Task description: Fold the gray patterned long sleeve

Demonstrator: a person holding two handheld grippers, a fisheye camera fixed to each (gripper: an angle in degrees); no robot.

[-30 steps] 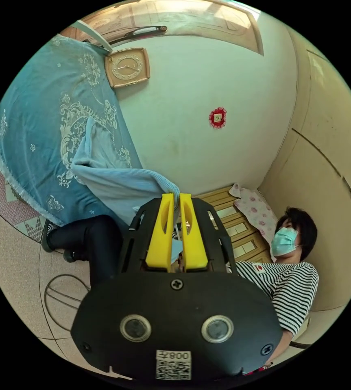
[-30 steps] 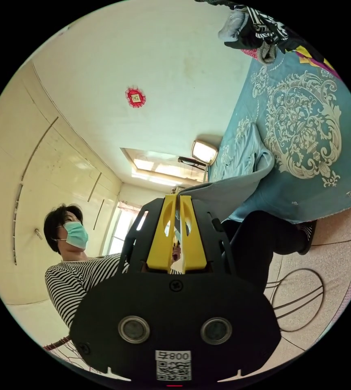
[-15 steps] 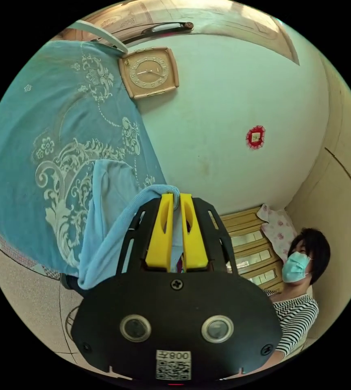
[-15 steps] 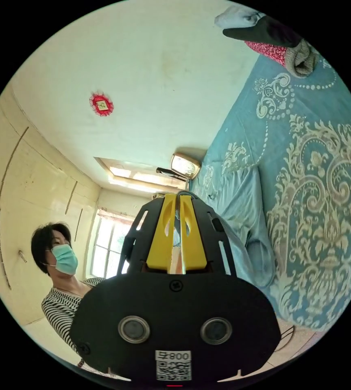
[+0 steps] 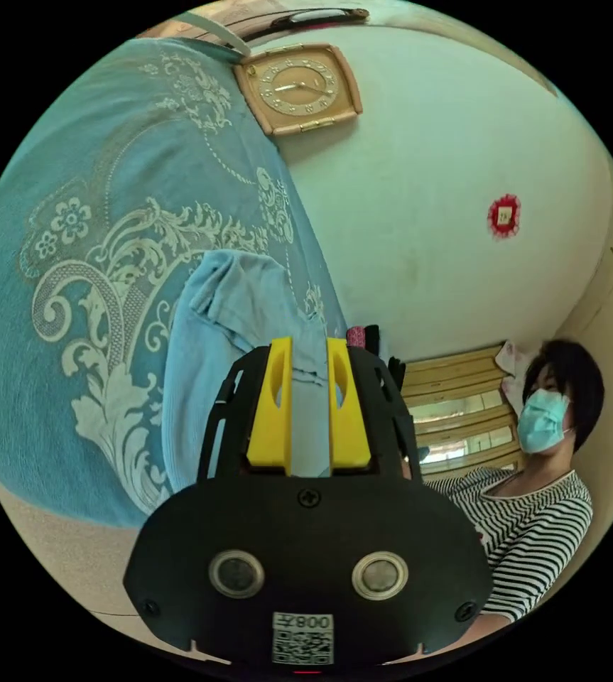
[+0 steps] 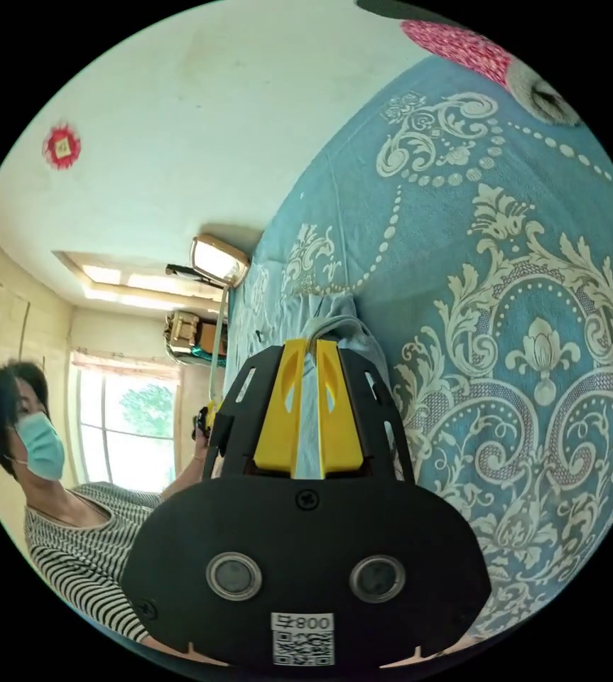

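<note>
The shirt lies bunched on the blue bedspread. The left gripper has its jaws apart over the cloth, likely letting go. The right gripper seems pinched on a fold, holding it down flat.

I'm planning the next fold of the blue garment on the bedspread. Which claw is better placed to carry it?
Right, probably. The right claw looks shut on the garment; the left claw stands open, cloth loose between its jaws.
</note>
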